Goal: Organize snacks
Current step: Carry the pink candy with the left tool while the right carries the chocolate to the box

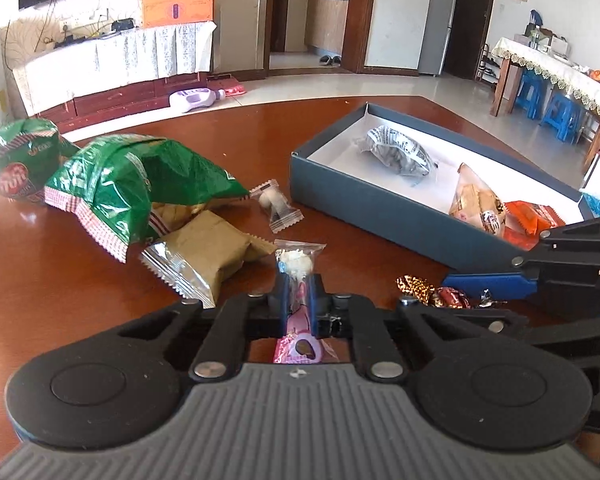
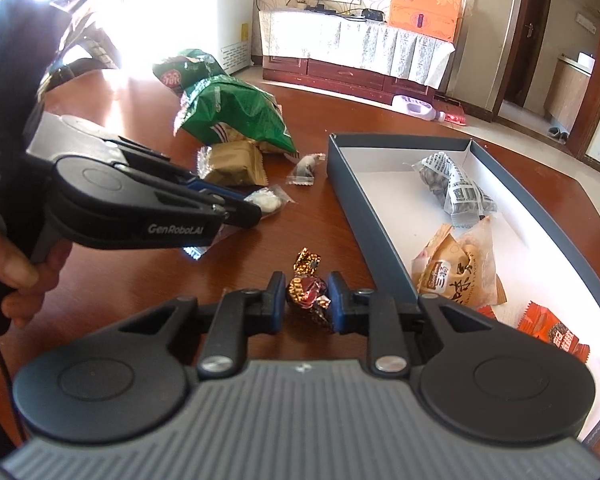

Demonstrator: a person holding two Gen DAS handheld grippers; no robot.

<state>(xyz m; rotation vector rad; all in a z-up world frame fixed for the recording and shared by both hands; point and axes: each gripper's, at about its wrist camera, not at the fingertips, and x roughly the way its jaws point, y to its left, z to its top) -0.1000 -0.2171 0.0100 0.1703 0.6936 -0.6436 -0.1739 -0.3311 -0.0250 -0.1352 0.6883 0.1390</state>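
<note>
The left hand-held gripper (image 1: 298, 280) is clamped tight on a clear-and-pink wrapped white sweet (image 1: 296, 264) lying on the reddish-brown wooden tabletop (image 1: 260, 128). The right hand-held gripper (image 2: 306, 300) pinches a gold-and-red foil-wrapped candy (image 2: 308, 288), just beside the dark blue, white-lined open cardboard box (image 2: 364, 216) holding several snack packets.

I see a clear-wrapped white sweet (image 1: 296, 263) pinched at six o'clock, a foil chocolate (image 2: 308, 289) clamped likewise, green bags (image 1: 140, 184) at ten, a half-filled box (image 1: 364, 208) at two.
</note>
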